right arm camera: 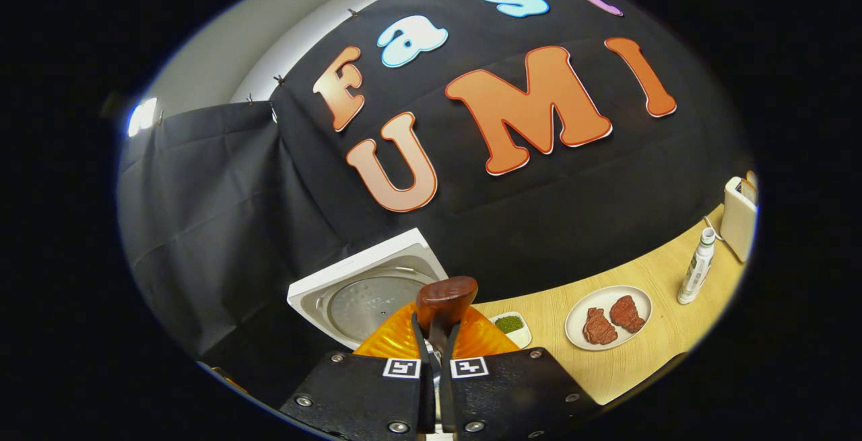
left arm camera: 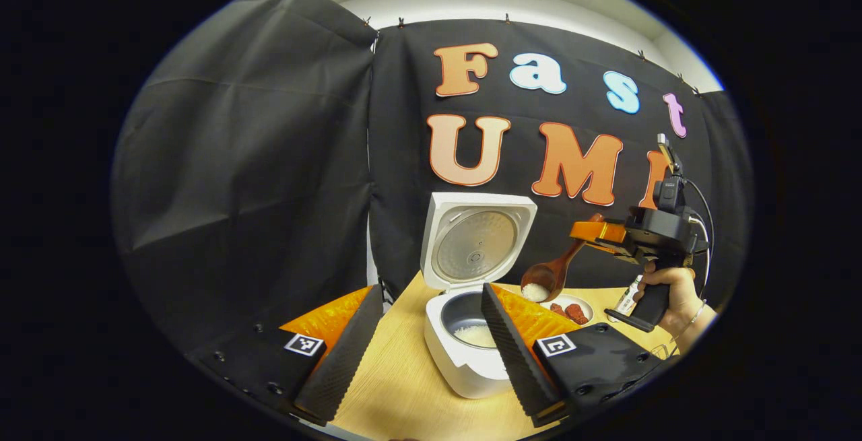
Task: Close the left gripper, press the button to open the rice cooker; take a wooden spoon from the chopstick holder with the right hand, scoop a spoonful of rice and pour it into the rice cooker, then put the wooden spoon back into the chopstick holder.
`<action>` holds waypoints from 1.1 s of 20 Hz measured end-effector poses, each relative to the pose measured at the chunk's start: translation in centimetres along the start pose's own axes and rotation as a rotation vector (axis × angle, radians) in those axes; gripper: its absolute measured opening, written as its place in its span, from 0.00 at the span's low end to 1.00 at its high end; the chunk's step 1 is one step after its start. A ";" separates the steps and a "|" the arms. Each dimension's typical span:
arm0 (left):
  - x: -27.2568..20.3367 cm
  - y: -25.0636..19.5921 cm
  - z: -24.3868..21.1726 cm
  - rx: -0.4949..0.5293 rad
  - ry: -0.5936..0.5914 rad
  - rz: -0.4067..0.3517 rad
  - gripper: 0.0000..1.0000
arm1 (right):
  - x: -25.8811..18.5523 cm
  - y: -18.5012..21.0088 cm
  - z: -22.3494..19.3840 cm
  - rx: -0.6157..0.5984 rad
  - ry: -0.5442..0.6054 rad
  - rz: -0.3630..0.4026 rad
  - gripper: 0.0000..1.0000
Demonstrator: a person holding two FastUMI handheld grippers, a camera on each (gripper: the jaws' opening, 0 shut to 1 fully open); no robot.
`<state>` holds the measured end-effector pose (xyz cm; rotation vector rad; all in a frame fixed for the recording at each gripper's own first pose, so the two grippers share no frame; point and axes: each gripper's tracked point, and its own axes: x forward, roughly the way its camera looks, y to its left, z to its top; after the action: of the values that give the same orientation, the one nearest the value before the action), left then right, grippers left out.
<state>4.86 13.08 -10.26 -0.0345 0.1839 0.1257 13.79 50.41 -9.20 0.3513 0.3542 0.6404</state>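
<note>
Right tongs (left arm camera: pixel 596 233) clamped on wooden spoon (left arm camera: pixel 549 278) of rice at right of centre, beside open rice cooker (left arm camera: pixel 468 333); left tongs (left arm camera: pixel 424 343) wide open, empty; best carried level over pot before tipping.

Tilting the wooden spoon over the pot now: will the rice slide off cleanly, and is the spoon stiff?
The wooden spoon looks rigid, so it probably won't flex in the right gripper. Its rice looks dry and loose, likely pouring freely. The rice cooker opening seems wide enough; a few grains may scatter.
</note>
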 end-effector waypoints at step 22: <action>0.3 -0.9 -0.3 -0.019 -0.012 -0.067 0.99 | -0.5 5.2 -3.1 -0.373 0.013 0.159 0.02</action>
<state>5.20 12.22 -10.63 -0.0588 0.1693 0.0612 9.39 54.61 -9.62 0.0185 0.2142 0.8484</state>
